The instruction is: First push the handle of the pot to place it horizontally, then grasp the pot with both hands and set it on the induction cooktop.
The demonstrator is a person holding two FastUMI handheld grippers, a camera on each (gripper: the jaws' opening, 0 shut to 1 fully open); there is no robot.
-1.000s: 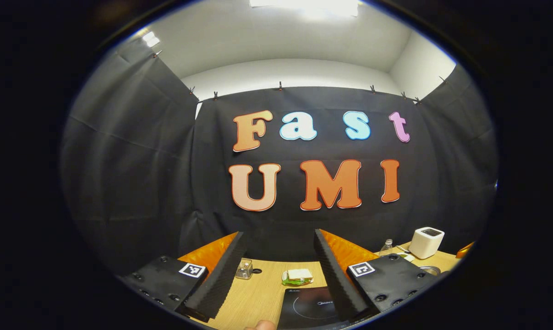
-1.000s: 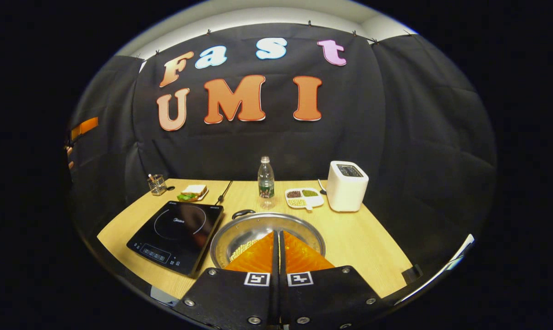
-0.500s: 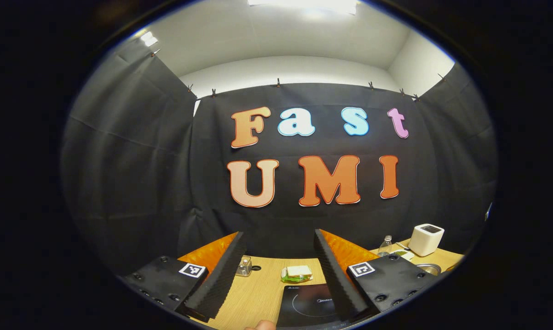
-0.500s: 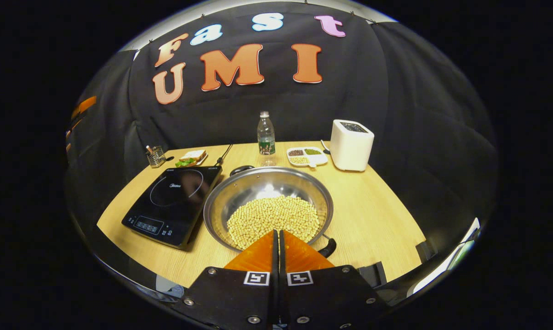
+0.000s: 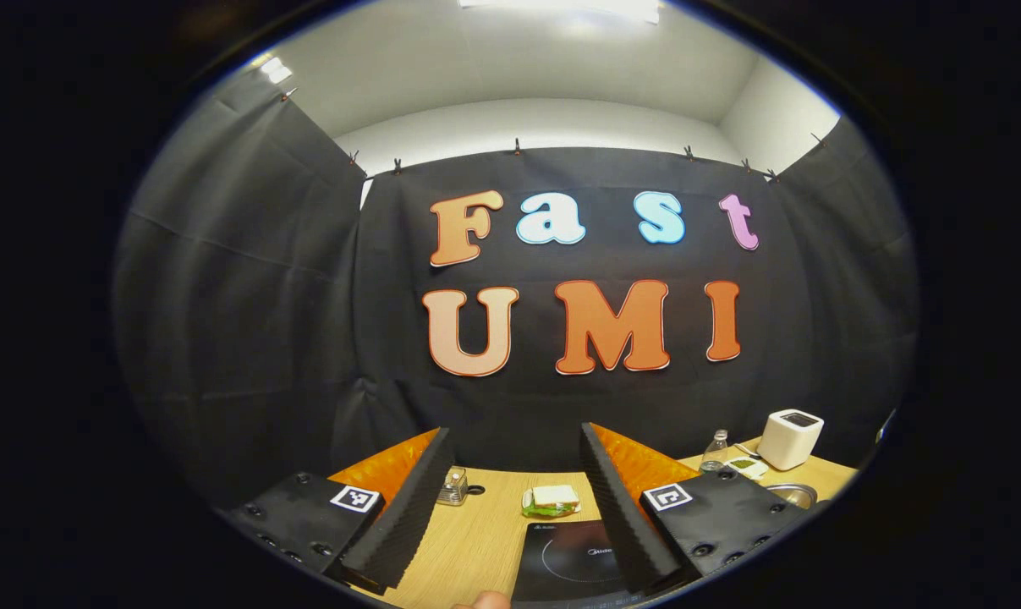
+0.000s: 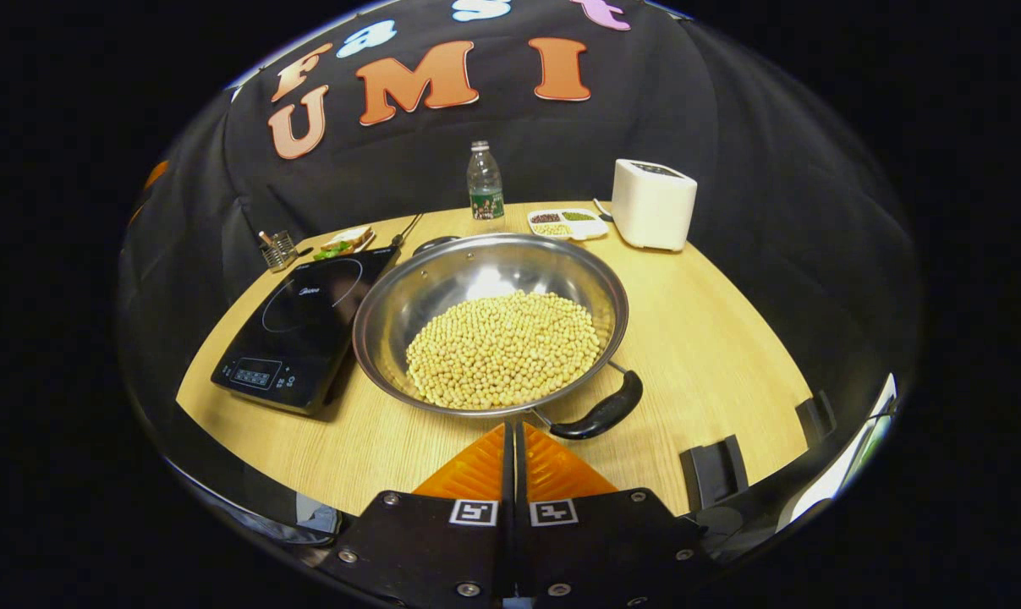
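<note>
The wide steel pot of yellow soybeans (image 6: 493,326) sits mid-bench, just beside the black induction cooktop (image 6: 303,326) at its 9 o'clock. Its near black handle (image 6: 601,413) is angled toward 5 o'clock. The right claw (image 6: 510,444) is pressed together, empty, just short of the rim. The handle should be nudged sideways with the closed tip, low and slow, so beans are not spilled. The left claw (image 5: 510,474) is held apart, empty, above the wooden bench (image 5: 476,541).
</note>
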